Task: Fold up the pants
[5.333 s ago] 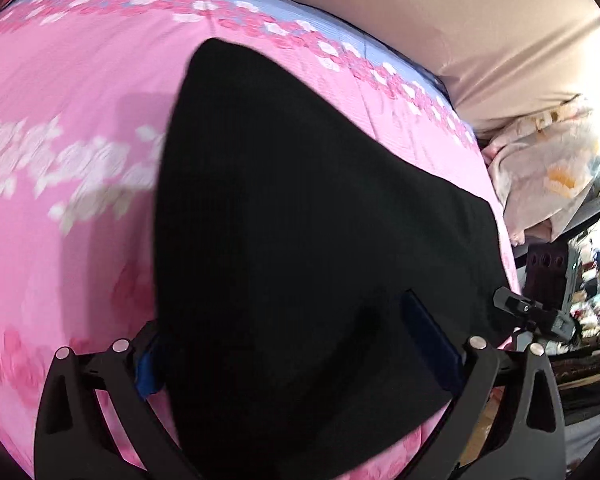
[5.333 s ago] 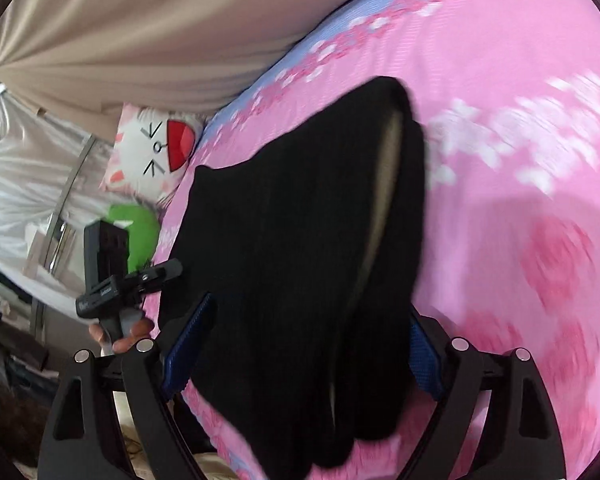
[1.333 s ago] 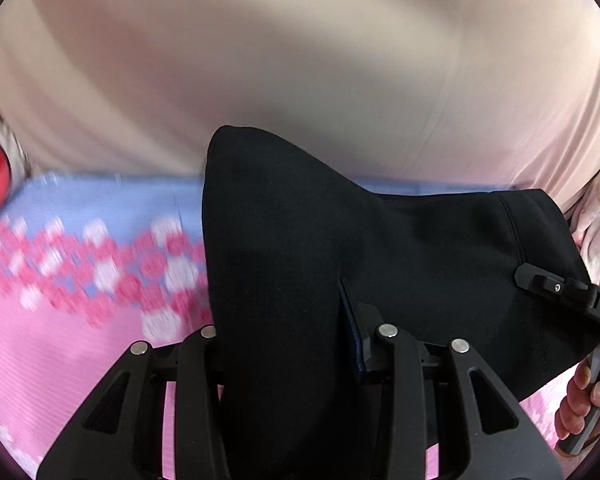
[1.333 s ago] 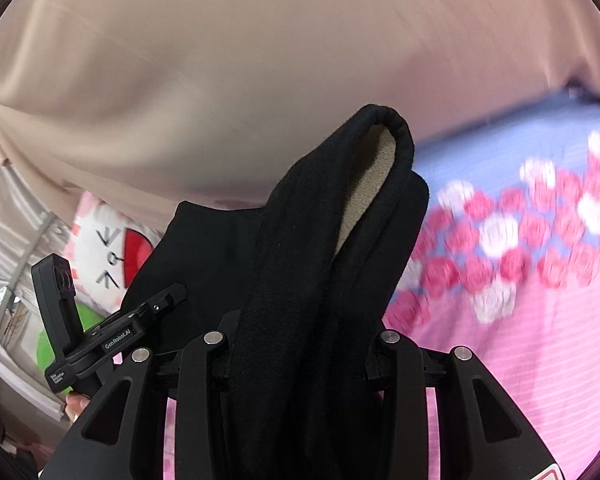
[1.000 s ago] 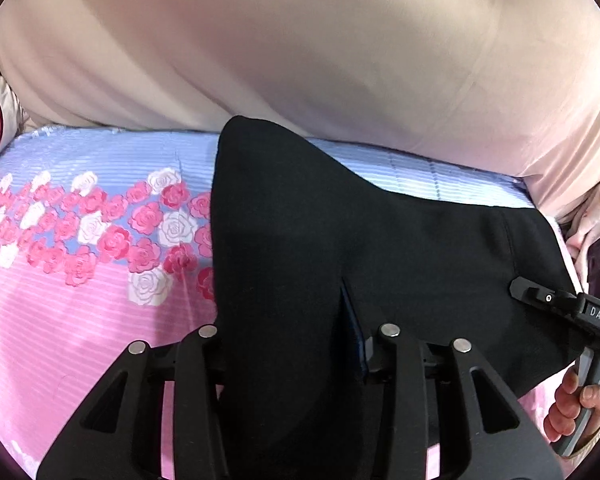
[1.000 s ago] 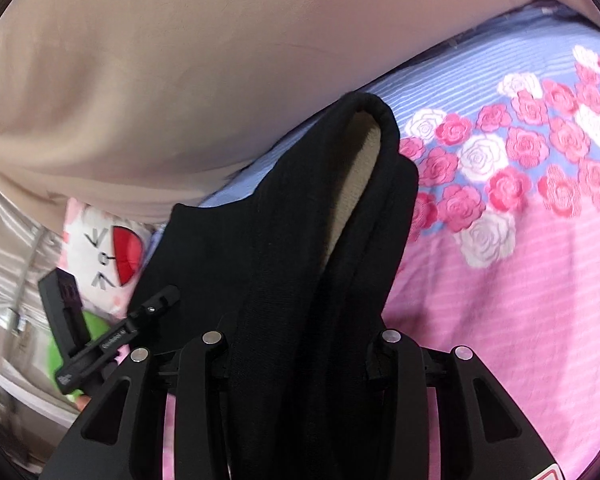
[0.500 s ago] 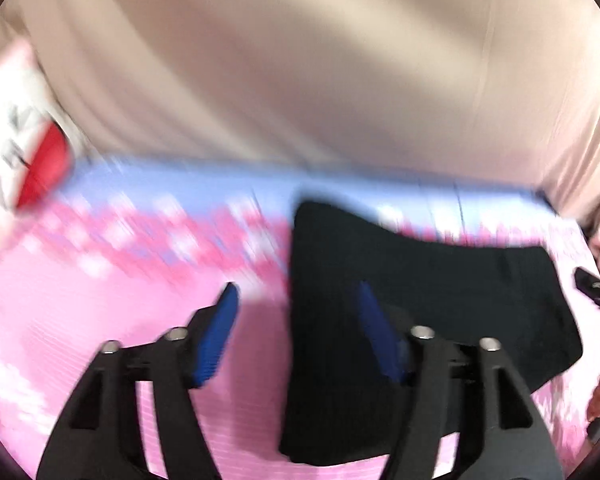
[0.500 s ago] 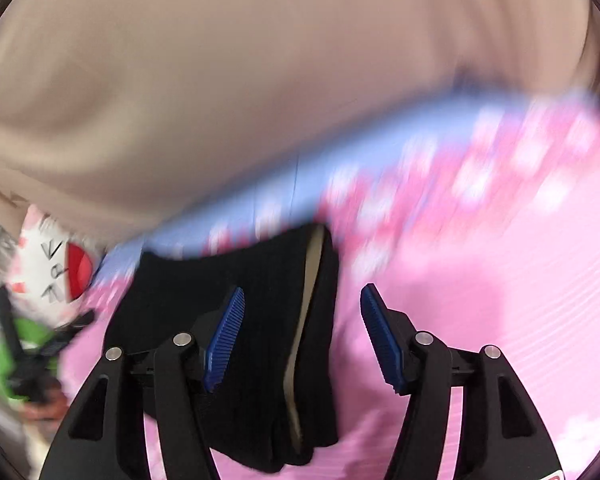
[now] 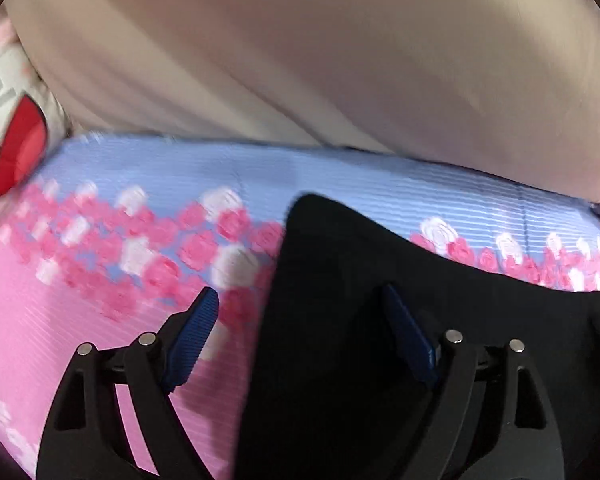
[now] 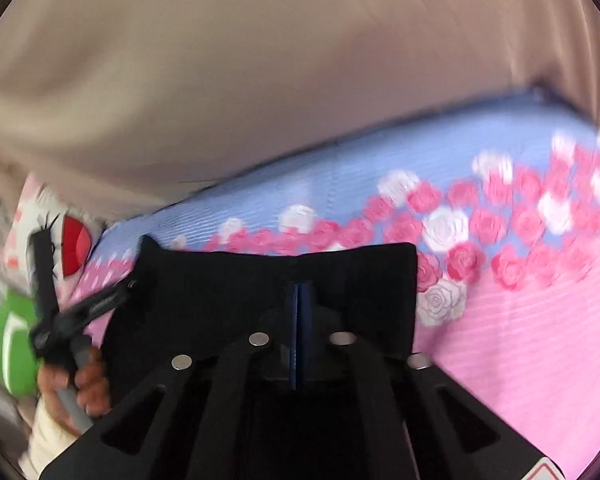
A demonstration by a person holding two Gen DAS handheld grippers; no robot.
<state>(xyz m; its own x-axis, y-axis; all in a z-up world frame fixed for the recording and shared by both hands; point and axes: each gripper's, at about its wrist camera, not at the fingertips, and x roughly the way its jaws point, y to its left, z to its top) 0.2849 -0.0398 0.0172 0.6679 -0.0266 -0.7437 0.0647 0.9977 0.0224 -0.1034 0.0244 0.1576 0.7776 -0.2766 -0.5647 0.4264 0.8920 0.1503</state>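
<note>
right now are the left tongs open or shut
Open: the left tongs show blue pads spread wide, one over the pink bedsheet, one over the black pants.

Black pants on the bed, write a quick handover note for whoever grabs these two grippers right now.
Left gripper: open, empty, one blue pad over the pants, the other over the bedsheet.
Right gripper: shut, pads together with no cloth seen between them, above the pants.
Pants: lying folded on the pink floral bedsheet near its blue border; neither gripper holds them.
Done: a fold is laid down.
Left: probably check that the edges line up and smooth it; another fold if a smaller bundle is wanted.
</note>
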